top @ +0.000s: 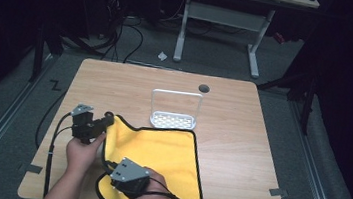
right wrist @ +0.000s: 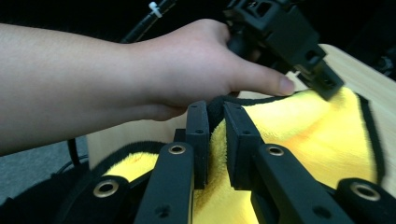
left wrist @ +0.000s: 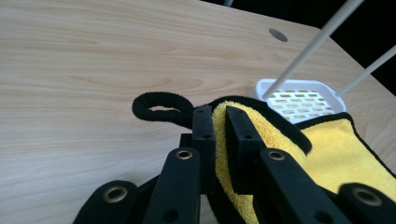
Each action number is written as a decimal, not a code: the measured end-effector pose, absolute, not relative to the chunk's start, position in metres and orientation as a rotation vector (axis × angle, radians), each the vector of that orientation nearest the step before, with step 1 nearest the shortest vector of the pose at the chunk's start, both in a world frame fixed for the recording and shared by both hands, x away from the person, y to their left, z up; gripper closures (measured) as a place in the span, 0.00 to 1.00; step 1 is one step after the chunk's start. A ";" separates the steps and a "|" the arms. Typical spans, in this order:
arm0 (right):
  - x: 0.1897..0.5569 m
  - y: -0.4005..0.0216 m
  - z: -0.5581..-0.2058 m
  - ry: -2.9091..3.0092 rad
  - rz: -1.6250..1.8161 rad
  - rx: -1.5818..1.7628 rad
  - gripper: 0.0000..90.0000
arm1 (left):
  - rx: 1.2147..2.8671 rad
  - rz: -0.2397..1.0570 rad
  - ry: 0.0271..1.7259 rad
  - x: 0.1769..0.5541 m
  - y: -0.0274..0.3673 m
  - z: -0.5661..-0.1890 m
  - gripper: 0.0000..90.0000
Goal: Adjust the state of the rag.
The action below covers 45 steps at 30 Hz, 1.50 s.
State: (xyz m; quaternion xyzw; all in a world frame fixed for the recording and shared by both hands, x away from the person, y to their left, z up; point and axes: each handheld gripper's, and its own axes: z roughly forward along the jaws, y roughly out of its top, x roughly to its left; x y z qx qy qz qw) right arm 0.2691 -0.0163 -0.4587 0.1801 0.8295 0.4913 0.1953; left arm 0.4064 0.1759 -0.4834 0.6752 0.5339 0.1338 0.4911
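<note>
the yellow microfibre cloth with black edging (top: pixel 158 150) lies on the near half of the light wooden table (top: pixel 230 136) in the high view, its far edge just in front of a small white wire rack with a perforated base (top: pixel 175 110). the left gripper (top: pixel 103 123) pinches the cloth's far left corner, beside a black hanging loop, and the right gripper (top: pixel 115 167) bites the left edge nearer the person. judging from two grips along one side, the person means to lift that edge, perhaps to fold the cloth or hang it on the rack. a round cable hole (top: pixel 204 88) sits near the table's far edge. beyond it, grey carpet, a white desk frame and loose cables fade into a dark room.

in the left gripper view, the left gripper (left wrist: pixel 220 123) has its jaws nearly closed with a fold of yellow cloth (left wrist: pixel 327 154) squeezed between them. the black fabric loop (left wrist: pixel 159 108) curls just left of the jaws, resting on the wood. the rack's white base (left wrist: pixel 299 100) stands close behind, its thin uprights slanting out of frame.

in the right gripper view, the right gripper (right wrist: pixel 215 135) is likewise clamped almost shut on a thick bunch of cloth (right wrist: pixel 308 135) at its black hem. farther off, the person's left hand (right wrist: pixel 196 70) grips the other tool, whose tip meets the cloth's corner. the cloth between the two grips sags slightly, which suggests it is being raised off the table.
</note>
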 end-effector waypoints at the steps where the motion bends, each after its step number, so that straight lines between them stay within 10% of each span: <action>1: 0.269 -0.024 -0.458 2.317 1.375 0.519 0.91 | 1.647 0.332 1.294 0.407 0.167 -0.483 0.92; 39: 0.255 -0.210 -0.497 2.236 1.150 0.926 0.89 | 1.781 0.283 1.124 0.425 -0.015 -0.476 0.89; 45: 0.253 -0.216 -0.498 2.231 1.165 0.944 0.72 | 1.783 0.185 1.076 0.427 -0.024 -0.481 0.61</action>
